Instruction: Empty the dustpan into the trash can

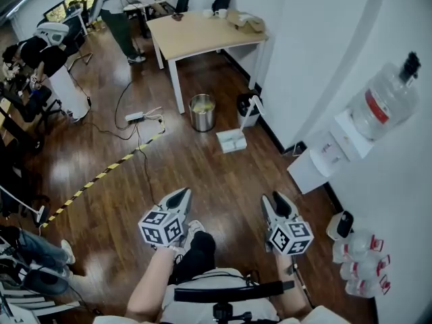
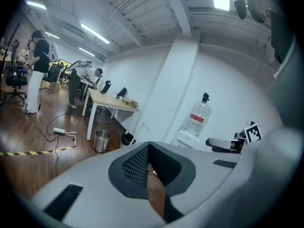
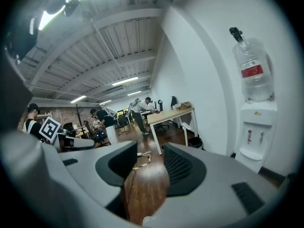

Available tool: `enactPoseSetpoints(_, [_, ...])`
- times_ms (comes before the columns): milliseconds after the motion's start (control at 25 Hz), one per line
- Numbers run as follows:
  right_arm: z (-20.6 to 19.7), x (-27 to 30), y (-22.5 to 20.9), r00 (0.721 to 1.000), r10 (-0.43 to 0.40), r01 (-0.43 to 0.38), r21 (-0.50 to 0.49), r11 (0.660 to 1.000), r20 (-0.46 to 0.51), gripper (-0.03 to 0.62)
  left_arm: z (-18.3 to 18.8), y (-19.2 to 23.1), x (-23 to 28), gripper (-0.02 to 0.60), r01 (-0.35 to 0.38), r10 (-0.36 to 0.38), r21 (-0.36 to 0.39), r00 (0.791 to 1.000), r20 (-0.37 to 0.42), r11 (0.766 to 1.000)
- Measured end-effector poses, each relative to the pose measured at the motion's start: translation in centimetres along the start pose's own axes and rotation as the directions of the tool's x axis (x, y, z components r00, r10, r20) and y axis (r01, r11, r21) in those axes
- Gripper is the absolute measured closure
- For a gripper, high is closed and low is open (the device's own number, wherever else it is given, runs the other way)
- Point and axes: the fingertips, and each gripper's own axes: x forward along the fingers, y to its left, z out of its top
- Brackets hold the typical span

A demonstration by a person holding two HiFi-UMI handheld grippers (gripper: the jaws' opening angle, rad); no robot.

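Observation:
A steel trash can stands on the wooden floor beside a table leg. The white dustpan lies to its right with its long handle leaning up toward the wall, and a small black bin sits behind it. Both grippers are held low, well short of these things and pointing toward them. My left gripper is shut, its tips meeting with nothing between them. My right gripper is open, with only bare floor in the gap. The steel can also shows in the left gripper view.
A wooden table stands behind the can, with a person beyond it. A power strip with cables and striped floor tape lie to the left. A water dispenser and spare bottles line the right wall.

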Motion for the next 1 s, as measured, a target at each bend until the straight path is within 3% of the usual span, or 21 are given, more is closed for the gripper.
enactPoseSetpoints(440, [6.0,19.8,0.0,0.996,-0.083,0.083,-0.006,0.997,0.012,0.388,10.8,14.3,9.5,0.594,-0.007,0.007,-0.005,1.000,-0.013,1.000])
enactPoseSetpoints(680, [7.2,25.2,-0.3,0.994,-0.113,0.113,-0.030,0.993,0.009,0.388,12.9,17.7,13.1,0.594,0.014,-0.015,-0.036,1.000,-0.027,0.999])
enactPoseSetpoints(1000, [6.7,31.5,-4.4,0.980,-0.197,0.198,-0.057,0.979,0.017,0.388,13.3,19.5,19.9,0.594,0.070,-0.073,-0.050,0.995,-0.065,0.996])
